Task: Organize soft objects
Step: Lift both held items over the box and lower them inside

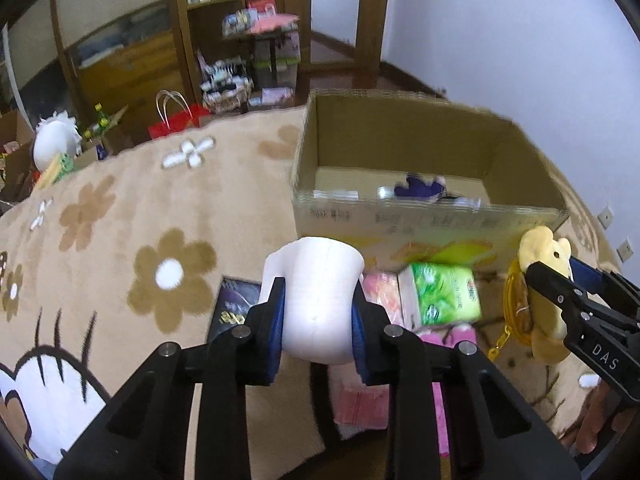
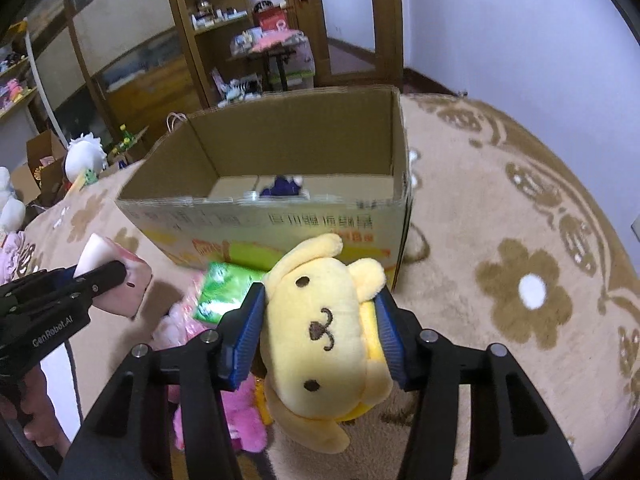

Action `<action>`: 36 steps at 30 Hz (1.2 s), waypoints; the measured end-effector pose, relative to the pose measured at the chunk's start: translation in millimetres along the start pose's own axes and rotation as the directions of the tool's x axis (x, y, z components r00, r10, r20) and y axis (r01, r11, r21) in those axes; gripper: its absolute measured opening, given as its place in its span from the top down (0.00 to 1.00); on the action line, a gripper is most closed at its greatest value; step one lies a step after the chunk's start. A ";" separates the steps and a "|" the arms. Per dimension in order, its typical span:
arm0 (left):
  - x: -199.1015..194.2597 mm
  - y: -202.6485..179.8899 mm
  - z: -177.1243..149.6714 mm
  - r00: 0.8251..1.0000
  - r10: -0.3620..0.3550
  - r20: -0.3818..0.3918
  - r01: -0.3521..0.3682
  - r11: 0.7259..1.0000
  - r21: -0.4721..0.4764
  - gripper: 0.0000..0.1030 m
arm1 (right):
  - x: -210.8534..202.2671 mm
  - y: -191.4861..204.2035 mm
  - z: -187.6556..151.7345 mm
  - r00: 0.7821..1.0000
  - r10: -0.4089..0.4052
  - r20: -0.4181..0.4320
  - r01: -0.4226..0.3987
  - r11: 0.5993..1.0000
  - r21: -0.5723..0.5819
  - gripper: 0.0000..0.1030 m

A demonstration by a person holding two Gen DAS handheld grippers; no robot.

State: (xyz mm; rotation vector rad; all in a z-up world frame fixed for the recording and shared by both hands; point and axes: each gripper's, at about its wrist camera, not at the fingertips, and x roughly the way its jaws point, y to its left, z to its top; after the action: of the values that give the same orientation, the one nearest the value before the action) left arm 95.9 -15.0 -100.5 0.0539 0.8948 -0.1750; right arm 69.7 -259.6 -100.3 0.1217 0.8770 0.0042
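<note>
- Left wrist view: the left hand-held gripper point(image 1: 318, 320) is clenched on a white soft object point(image 1: 316, 300), its blue pads pressing both sides, held above the flowered beige rug point(image 1: 120, 216). The open cardboard box point(image 1: 400, 220) stands just ahead, with a dark blue item point(image 1: 418, 186) already on its floor. A green packet point(image 1: 440, 296) and pink soft things lie at the foot of the box.
- To do this step well, I judge the load should clear the near wall before the grip loosens, and the two hands should stay apart over the opening.
- Right wrist view: the right hand-held gripper point(image 2: 320, 344) is grasping a yellow plush dog point(image 2: 324, 332) by its sides, face toward the camera, in front of the box.
- The room behind shows wooden shelving point(image 2: 216, 20), a door and a pale wall; the rug covers the floor.
</note>
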 end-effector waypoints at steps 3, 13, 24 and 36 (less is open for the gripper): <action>-14.2 2.4 8.6 0.999 0.008 0.051 -0.007 1.000 -0.003 0.74 | -13.3 2.8 8.5 0.999 0.003 0.042 -0.003 1.000 -0.003 0.45; -50.2 -5.4 34.1 0.982 0.042 0.184 -0.045 0.999 0.010 0.74 | -48.6 4.1 36.3 0.986 0.006 0.167 -0.007 1.000 0.001 0.45; -49.9 -33.6 52.0 0.962 0.057 0.269 -0.089 0.990 0.111 0.74 | -66.1 10.6 58.2 0.963 -0.020 0.269 0.028 0.999 -0.026 0.45; -30.6 -42.4 63.1 0.950 0.062 0.305 -0.098 0.990 0.104 0.73 | -63.2 25.0 85.4 0.921 -0.019 0.388 0.034 0.999 -0.031 0.44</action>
State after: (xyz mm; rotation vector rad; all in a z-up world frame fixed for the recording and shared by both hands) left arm 118.4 -60.3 -36.1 0.1691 0.5755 -0.1547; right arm 96.0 -247.1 4.8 0.0721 0.4803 -0.0281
